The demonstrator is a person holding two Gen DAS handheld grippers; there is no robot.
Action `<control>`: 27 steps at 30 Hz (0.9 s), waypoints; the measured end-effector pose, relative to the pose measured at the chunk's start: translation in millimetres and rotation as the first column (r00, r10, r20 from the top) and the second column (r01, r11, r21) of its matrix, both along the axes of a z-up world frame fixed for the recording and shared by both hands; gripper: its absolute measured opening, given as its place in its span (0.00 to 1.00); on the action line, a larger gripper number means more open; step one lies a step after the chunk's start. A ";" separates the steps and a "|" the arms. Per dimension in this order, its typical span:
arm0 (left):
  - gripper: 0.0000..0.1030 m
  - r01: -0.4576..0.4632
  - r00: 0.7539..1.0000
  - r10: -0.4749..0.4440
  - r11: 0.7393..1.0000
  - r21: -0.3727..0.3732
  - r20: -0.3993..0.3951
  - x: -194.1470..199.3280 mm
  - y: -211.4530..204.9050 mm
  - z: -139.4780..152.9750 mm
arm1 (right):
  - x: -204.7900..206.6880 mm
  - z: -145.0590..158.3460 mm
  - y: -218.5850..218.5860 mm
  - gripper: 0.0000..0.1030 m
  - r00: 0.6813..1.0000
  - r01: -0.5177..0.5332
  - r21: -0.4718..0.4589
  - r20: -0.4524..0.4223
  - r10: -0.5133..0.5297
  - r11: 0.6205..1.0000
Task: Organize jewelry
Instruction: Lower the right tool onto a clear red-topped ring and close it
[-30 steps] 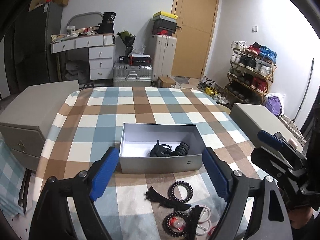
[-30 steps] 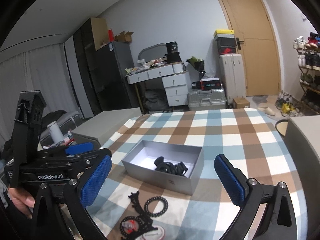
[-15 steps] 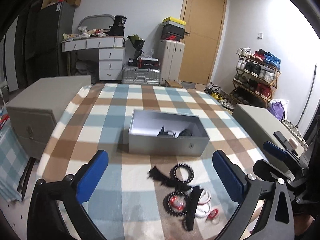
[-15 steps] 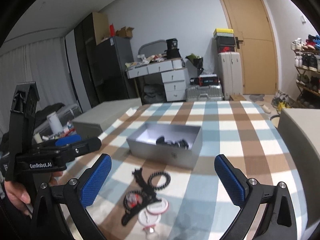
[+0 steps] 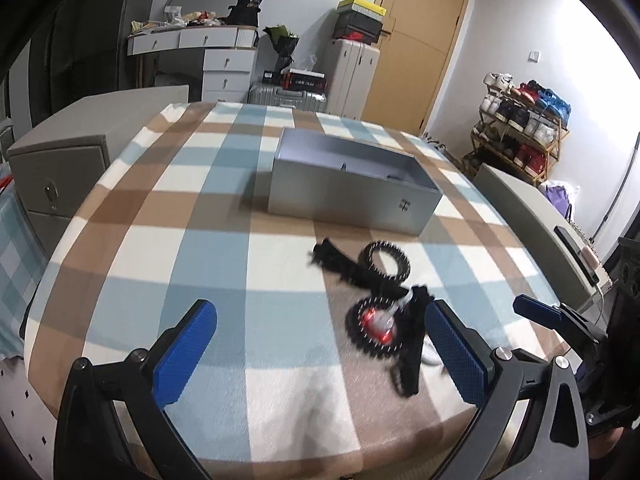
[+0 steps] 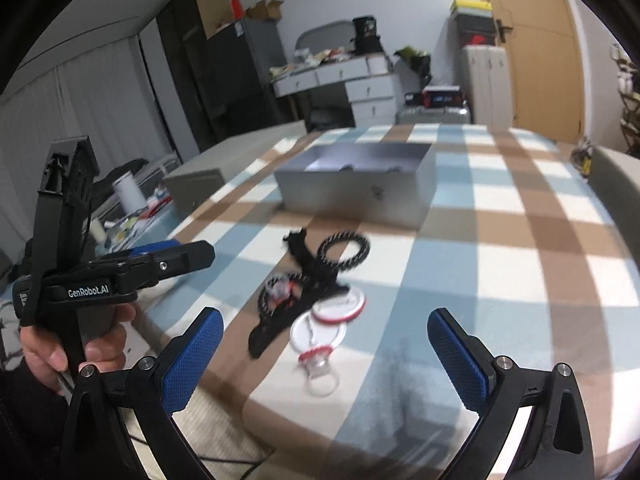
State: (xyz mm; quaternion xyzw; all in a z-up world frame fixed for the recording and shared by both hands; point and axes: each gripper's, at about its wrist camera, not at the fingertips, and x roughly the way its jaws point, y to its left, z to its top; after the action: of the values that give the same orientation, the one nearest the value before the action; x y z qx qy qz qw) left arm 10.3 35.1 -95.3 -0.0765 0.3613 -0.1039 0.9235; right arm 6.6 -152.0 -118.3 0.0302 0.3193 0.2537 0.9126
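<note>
The loose jewelry sits in a small tangle on the near part of the desk, just in front of me: a black beaded elastic bracelet [image 5: 385, 259] lying as an open ring, a second beaded ring with red pieces in it [image 5: 372, 326], a long black toothed hair clip [image 6: 298, 280] crossing them, and two white round hoops with red rims [image 6: 336, 312]. I judge all of it light. The bead rings should be soft and stretchy, likely to sag or roll off a pad, so I would pinch across the band itself. The clip looks stiff plastic and is best taken across its middle. The white hoops look thin and smooth, probably slippery, and are overlapped by the clip.

Beyond the pile, farther across the desk, stands the open grey rectangular box [image 5: 352, 196]; from this low angle I see only slivers of dark items inside and cannot tell what they are.

My left gripper [image 5: 320, 354] has its jaws spread fully and empty, to the near left of the pile. My right gripper [image 6: 320, 354] also stands wide and holds nothing.

Everything rests on the blue, brown and white checked cloth [image 5: 192, 216].
</note>
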 end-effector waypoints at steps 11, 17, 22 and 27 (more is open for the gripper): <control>0.99 -0.012 0.999 0.011 1.000 -0.022 -0.049 -6.2 12.7 -6.2 | 1.3 -21.3 12.4 0.71 0.998 -0.031 -0.066 -0.062 0.026 0.997; 0.99 -0.013 0.998 0.011 0.999 -0.031 -0.065 -2.0 16.9 -8.6 | 1.9 -27.6 10.9 0.49 0.996 -0.030 -0.070 -0.087 0.024 0.997; 0.99 -0.011 0.997 0.009 0.999 -0.033 -0.080 1.7 16.1 -9.0 | -0.5 -28.7 14.4 0.37 0.996 -0.059 -0.080 -0.073 0.053 0.995; 0.99 -0.006 0.996 0.004 1.000 -0.021 -0.089 5.1 12.5 -8.9 | -3.4 -29.5 20.3 0.20 0.995 -0.080 -0.113 -0.066 0.072 0.990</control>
State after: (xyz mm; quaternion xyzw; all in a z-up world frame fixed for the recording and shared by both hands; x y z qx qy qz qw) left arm 15.3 47.6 -104.2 -0.0920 0.4009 -0.1019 0.9058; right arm 3.1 -131.7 -147.8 -0.0271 0.3622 0.2684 0.8922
